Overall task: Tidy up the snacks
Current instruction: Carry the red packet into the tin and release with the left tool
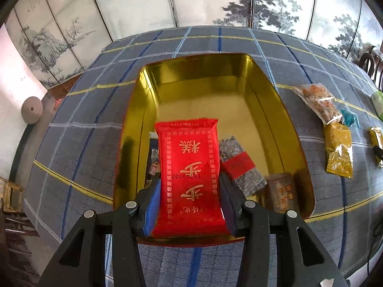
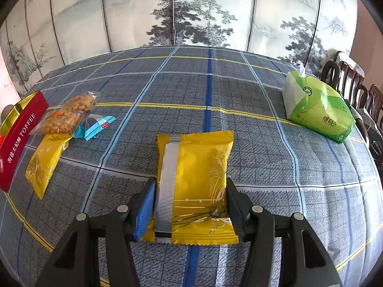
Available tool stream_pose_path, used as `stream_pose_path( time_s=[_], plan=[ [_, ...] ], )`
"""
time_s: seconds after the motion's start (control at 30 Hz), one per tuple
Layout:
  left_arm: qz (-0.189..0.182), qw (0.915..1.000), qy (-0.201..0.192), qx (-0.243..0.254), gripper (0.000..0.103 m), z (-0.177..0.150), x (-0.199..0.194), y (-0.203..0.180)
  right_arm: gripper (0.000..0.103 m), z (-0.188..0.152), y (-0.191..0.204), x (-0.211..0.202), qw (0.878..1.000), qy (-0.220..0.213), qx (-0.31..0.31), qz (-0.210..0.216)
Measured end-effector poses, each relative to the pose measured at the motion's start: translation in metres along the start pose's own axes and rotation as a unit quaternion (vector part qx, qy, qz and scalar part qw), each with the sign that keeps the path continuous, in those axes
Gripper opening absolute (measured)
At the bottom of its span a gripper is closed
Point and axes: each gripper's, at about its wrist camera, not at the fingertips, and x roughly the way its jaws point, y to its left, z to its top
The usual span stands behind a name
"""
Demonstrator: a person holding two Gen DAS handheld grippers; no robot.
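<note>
My left gripper [image 1: 189, 179] is shut on a red snack packet [image 1: 189, 167] with gold lettering, held over the near end of an open gold tin [image 1: 203, 91]. Inside the tin lie a grey packet with a red band [image 1: 239, 165], a brown packet [image 1: 280, 191] and another packet partly hidden at the left. My right gripper [image 2: 191, 184] is shut on a yellow snack packet [image 2: 196, 181] just above the checked tablecloth. The tin's red outer wall [image 2: 19, 138] shows at the left edge of the right wrist view.
Loose on the cloth right of the tin lie a clear packet of orange snacks [image 2: 69, 114], a yellow packet [image 2: 45, 160] and a small blue packet [image 2: 95, 124]. A green tissue pack [image 2: 316, 105] sits at the far right. Dark wooden chairs [image 2: 352, 81] stand beyond it.
</note>
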Motion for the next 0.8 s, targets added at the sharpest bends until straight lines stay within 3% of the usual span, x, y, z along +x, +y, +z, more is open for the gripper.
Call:
stream_pose_path(
  time_s=[0.4, 0.63, 0.8],
  plan=[
    [-0.001, 0.9999, 0.01, 0.004, 0.042, -0.0048, 0.0094, 0.0004, 0.055, 0.0017, 0.0027, 0.001, 1.0, 0.004, 0.009, -0.013],
    [-0.001, 0.9999, 0.009, 0.006, 0.047, -0.0048, 0.0092, 0.0035, 0.053, 0.0025, 0.0053, 0.0007, 1.0, 0.007, 0.019, -0.022],
    [0.002, 1.0, 0.0, 0.008, 0.057, -0.0047, 0.0041, 0.0055, 0.053, 0.0032, 0.0065, -0.0002, 0.999, 0.01, 0.027, -0.028]
  ],
)
